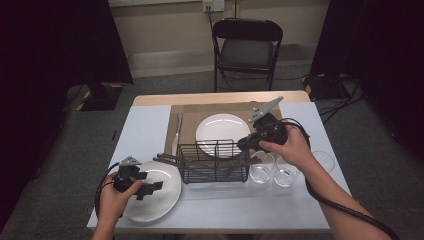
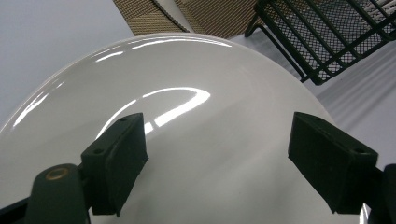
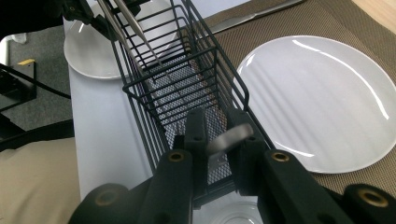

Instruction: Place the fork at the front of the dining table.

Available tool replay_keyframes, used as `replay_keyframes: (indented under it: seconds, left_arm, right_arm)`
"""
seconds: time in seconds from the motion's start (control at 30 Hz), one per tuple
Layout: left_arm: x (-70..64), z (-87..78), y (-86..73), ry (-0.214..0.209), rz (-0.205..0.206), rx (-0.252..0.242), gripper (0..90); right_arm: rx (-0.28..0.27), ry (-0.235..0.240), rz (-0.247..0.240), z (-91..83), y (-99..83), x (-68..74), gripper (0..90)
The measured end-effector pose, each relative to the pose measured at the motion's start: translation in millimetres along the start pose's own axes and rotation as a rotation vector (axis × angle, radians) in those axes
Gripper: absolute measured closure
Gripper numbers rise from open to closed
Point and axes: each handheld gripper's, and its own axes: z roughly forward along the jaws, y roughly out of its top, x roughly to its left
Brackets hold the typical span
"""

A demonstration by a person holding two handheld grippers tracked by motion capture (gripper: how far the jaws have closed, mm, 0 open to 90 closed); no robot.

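Note:
A black wire basket (image 1: 214, 161) stands mid-table and holds several pieces of cutlery (image 1: 167, 159). My right gripper (image 1: 246, 145) hovers at the basket's right end, shut on a silver utensil (image 3: 229, 137). In the right gripper view the jaws (image 3: 219, 123) pinch that utensil above the basket's (image 3: 187, 88) mesh floor; which kind of utensil it is I cannot tell. My left gripper (image 1: 145, 187) stands open over a white plate (image 1: 160, 200) at the front left. Nothing lies between its jaws (image 2: 217, 128), with the plate (image 2: 187, 84) just below them.
A second white plate (image 1: 222, 127) rests on a brown placemat (image 1: 190, 112) behind the basket. A knife (image 1: 176, 134) lies on the mat's left side. Three drinking glasses (image 1: 261, 169) stand right of the basket. A black chair (image 1: 247, 47) is beyond the table.

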Motion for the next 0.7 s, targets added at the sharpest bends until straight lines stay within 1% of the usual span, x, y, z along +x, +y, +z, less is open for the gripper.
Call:
replay_keyframes:
  seconds: [0.1,0.23,0.33,0.53,0.57,0.6,0.63,0.7]
  left_arm:
    - [-1.1,1.4,-0.3,-0.009,-0.005,0.003,19.1]
    - [-1.0,2.1,-0.1,-0.007,0.006,0.01,19.1]
    - [-1.5,1.9,0.2,-0.007,0.003,0.01,19.1]
    - [-1.7,2.7,0.3,-0.009,0.005,0.011,19.1]
    - [-1.5,2.6,0.3,-0.01,0.005,0.012,19.1]
    - [-1.3,2.4,0.2,-0.011,0.005,0.012,19.1]
    - [-1.1,2.3,0.2,-0.012,0.005,0.014,19.1]
    - [-0.8,2.5,-0.2,-0.011,0.004,0.015,19.1]
  right_arm:
    - [-0.002,-0.002,0.003,-0.3,0.6,-0.3,79.8]
    - [-0.027,-0.003,0.015,1.5,-0.8,-1.0,79.9]
    - [-0.032,0.0,0.023,3.1,-1.7,-1.0,79.9]
    - [-0.003,0.003,0.017,13.6,-6.6,0.1,80.6]
    - [-0.007,0.007,0.018,14.5,-7.2,0.1,80.5]
    - [-0.015,0.008,0.027,13.9,-7.2,0.4,80.7]
    - [-0.016,-0.001,0.023,13.2,-7.0,0.2,81.1]
    - [-0.013,-0.003,0.021,11.1,-6.6,-0.7,82.2]
